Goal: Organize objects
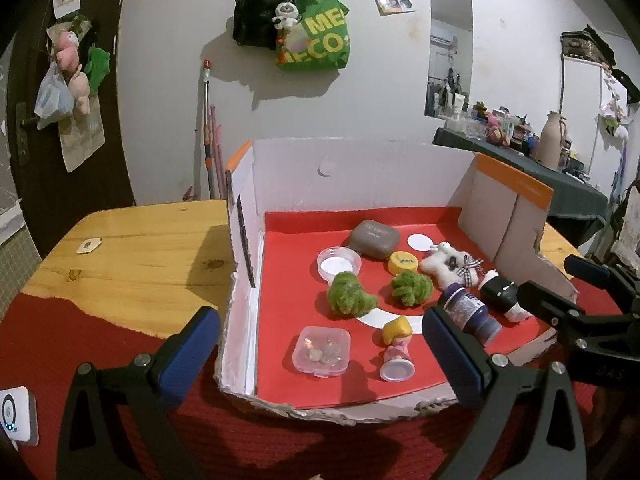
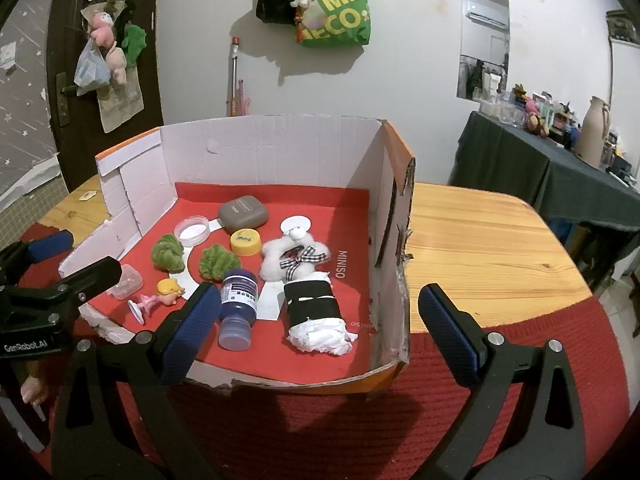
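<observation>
Grippers both stand wide open and hold nothing: the left gripper (image 1: 320,344) hangs over the near left corner of the cardboard box (image 1: 352,168), its blue pads (image 1: 188,352) spread so that one sits outside the box wall and the other near the purple bottle (image 1: 470,312), while the right gripper (image 2: 320,320) hovers over the box's near right corner, one pad (image 2: 196,320) just beside that bottle (image 2: 239,306) and the other outside the right wall. From the right wrist view, the bottle lies on its side at the middle front of the box's red floor (image 2: 352,220); at 3 o'clock of it lies a black-and-white cloth roll (image 2: 316,312), and at 1 o'clock a white plush toy (image 2: 294,258) with a checked bow. At 11 o'clock of the bottle sits one green fuzzy clump (image 2: 218,262), with a second green clump (image 2: 169,252) further toward 9 o'clock. A yellow cap (image 2: 245,241) rests at 12 o'clock, a grey case (image 2: 243,214) beyond it, and a clear round dish (image 2: 193,230) at 9 o'clock of the case. A small blonde doll (image 2: 160,298) lies tipped over at 9 o'clock of the bottle, near a clear square container (image 2: 127,282) by the left wall. The box sits on a wooden table (image 2: 480,240) partly covered by a red mat (image 2: 360,420).
</observation>
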Demonstrator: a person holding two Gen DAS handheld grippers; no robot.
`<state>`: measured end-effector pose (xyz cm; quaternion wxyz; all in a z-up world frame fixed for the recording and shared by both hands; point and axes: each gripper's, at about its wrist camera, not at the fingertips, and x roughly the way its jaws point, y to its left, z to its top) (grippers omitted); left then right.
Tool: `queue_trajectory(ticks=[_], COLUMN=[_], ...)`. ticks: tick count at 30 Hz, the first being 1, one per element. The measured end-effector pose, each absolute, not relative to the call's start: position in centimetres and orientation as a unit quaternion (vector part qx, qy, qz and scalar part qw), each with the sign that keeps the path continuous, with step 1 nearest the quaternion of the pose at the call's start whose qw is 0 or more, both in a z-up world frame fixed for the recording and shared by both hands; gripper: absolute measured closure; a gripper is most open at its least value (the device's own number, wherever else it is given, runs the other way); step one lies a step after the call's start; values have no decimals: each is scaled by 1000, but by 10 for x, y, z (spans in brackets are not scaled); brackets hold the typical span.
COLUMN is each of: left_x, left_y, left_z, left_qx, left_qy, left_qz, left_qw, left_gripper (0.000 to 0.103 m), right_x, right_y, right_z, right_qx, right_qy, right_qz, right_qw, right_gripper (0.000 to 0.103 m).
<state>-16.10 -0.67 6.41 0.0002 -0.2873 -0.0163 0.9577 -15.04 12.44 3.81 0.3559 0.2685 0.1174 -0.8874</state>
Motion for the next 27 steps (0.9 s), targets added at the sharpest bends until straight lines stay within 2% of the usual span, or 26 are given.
queue_trajectory(ticks=[27], left_x=[-161], left_y=[-7], left_z=[65], left_qx=[-287], left_qy=[-17], left_qz=[958], left_qw=[0], left_gripper=[0], right_x=[-152], right_y=[122], right_z=[37], right_qx=[275], right_qy=[123], right_qz=[-883], right_qw=[360], right_gripper=[2])
